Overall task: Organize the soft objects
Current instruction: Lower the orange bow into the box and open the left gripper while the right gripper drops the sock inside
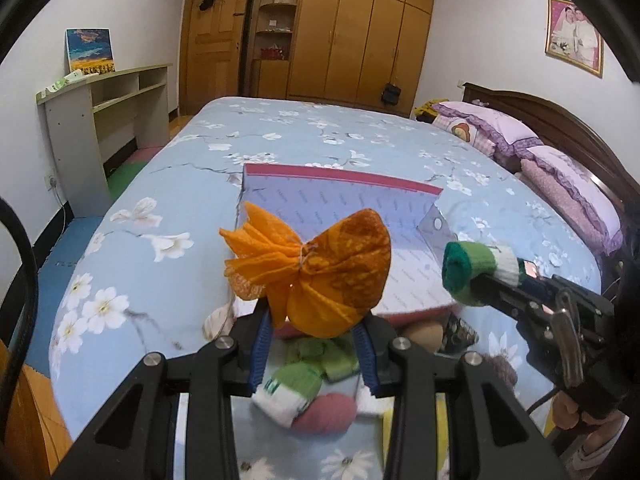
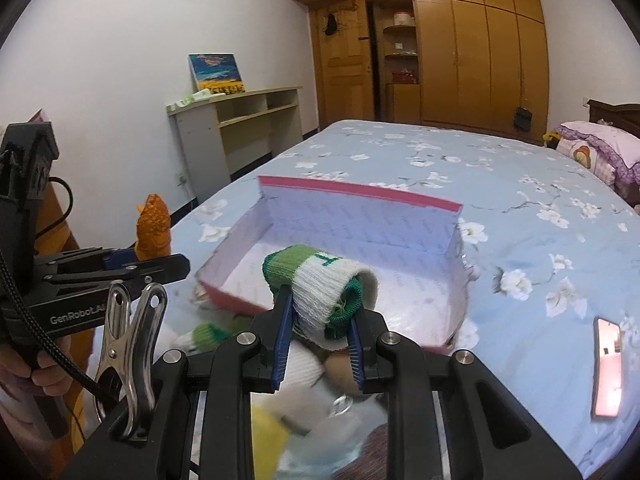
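My left gripper [image 1: 314, 330] is shut on an orange mesh pouch [image 1: 316, 270] tied in the middle, held above the near edge of a pink-rimmed open box [image 1: 344, 178] on the bed. My right gripper [image 2: 320, 320] is shut on a rolled green and white sock [image 2: 324, 284], also held above the box's [image 2: 360, 192] near side. In the left wrist view the right gripper [image 1: 476, 280] and its sock [image 1: 476, 270] show at the right. In the right wrist view the left gripper [image 2: 160, 260] and pouch [image 2: 153, 226] show at the left.
A pile of soft things lies on the bed below the grippers: a green and white sock [image 1: 292, 388], a pink ball [image 1: 324, 416], a tan ball [image 2: 340, 372]. A phone [image 2: 608, 368] lies right. Pillows [image 1: 560, 184] and headboard stand far right, a shelf unit [image 1: 108, 120] left.
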Tool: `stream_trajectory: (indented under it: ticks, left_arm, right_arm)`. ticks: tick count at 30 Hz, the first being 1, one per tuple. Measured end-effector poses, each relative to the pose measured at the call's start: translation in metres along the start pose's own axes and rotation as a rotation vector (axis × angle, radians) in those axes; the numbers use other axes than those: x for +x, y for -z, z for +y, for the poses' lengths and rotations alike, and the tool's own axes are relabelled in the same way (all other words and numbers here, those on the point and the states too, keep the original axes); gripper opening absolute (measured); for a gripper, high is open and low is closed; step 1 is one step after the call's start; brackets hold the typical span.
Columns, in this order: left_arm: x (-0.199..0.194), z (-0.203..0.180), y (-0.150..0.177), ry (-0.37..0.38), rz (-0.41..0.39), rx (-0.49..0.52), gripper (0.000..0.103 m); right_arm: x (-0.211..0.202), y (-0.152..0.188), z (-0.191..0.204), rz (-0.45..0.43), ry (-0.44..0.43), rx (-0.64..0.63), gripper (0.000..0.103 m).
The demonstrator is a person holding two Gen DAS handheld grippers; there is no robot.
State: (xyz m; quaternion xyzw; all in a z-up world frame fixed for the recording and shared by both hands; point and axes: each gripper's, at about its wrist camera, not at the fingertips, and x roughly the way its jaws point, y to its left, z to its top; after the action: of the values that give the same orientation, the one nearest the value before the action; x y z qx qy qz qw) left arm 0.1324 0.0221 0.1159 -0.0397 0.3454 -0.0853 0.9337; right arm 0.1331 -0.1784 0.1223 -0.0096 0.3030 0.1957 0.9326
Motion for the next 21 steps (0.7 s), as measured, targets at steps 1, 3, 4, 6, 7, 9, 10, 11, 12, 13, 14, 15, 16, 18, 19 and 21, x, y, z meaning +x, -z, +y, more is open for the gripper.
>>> stream_trajectory:
  ticks: [1, 3, 4, 6, 7, 9, 10, 11, 12, 13, 14, 15, 16, 18, 19, 21]
  left_arm:
    - [0.004, 0.000, -0.003, 0.000, 0.002, -0.002, 0.039]
    - [0.013, -0.001, -0.008, 0.005, 0.006, -0.007, 0.039]
    - [0.019, -0.002, -0.011, 0.004, 0.008, -0.009, 0.039]
    - [0.028, -0.003, -0.016, 0.002, 0.011, -0.013, 0.039]
    - [0.033, -0.002, -0.019, 0.002, 0.014, -0.015, 0.039]
    - [0.046, -0.002, -0.026, -0.001, 0.026, -0.016, 0.039]
    - [0.052, -0.002, -0.028, -0.001, 0.029, -0.015, 0.039]
    - [0.058, -0.003, -0.031, -0.003, 0.032, -0.015, 0.039]
    - [0.066, -0.003, -0.034, -0.009, 0.038, -0.015, 0.039]
    - [0.070, -0.004, -0.036, -0.011, 0.041, -0.015, 0.039]
    - [0.077, -0.004, -0.037, -0.012, 0.047, -0.017, 0.039]
    - [0.085, -0.004, -0.039, -0.017, 0.054, -0.019, 0.039]
    - [0.091, -0.002, -0.040, -0.025, 0.061, -0.021, 0.039]
    - [0.105, -0.002, -0.042, -0.036, 0.078, -0.028, 0.039]
    - [0.112, -0.002, -0.043, -0.042, 0.086, -0.030, 0.039]
    - [0.123, -0.001, -0.045, -0.053, 0.100, -0.032, 0.039]
  right_arm:
    - [0.003, -0.001, -0.003, 0.002, 0.004, 0.005, 0.025]
    - [0.010, -0.005, -0.014, 0.006, 0.013, 0.019, 0.025]
    - [0.013, -0.006, -0.018, 0.008, 0.017, 0.023, 0.025]
    - [0.020, -0.006, -0.027, 0.015, 0.027, 0.036, 0.025]
    - [0.023, -0.007, -0.031, 0.019, 0.030, 0.042, 0.025]
    - [0.032, -0.008, -0.039, 0.032, 0.041, 0.051, 0.025]
    - [0.037, -0.009, -0.043, 0.037, 0.046, 0.054, 0.025]
    - [0.042, -0.010, -0.047, 0.043, 0.052, 0.058, 0.025]
    - [0.046, -0.011, -0.050, 0.047, 0.054, 0.060, 0.025]
    - [0.049, -0.012, -0.053, 0.050, 0.055, 0.061, 0.025]
    - [0.054, -0.014, -0.056, 0.052, 0.060, 0.059, 0.025]
    - [0.058, -0.015, -0.058, 0.055, 0.063, 0.055, 0.025]
    - [0.061, -0.016, -0.059, 0.058, 0.064, 0.053, 0.025]
    - [0.071, -0.018, -0.064, 0.069, 0.068, 0.047, 0.025]
    - [0.076, -0.020, -0.066, 0.077, 0.070, 0.046, 0.025]
    - [0.084, -0.021, -0.069, 0.083, 0.067, 0.051, 0.025]
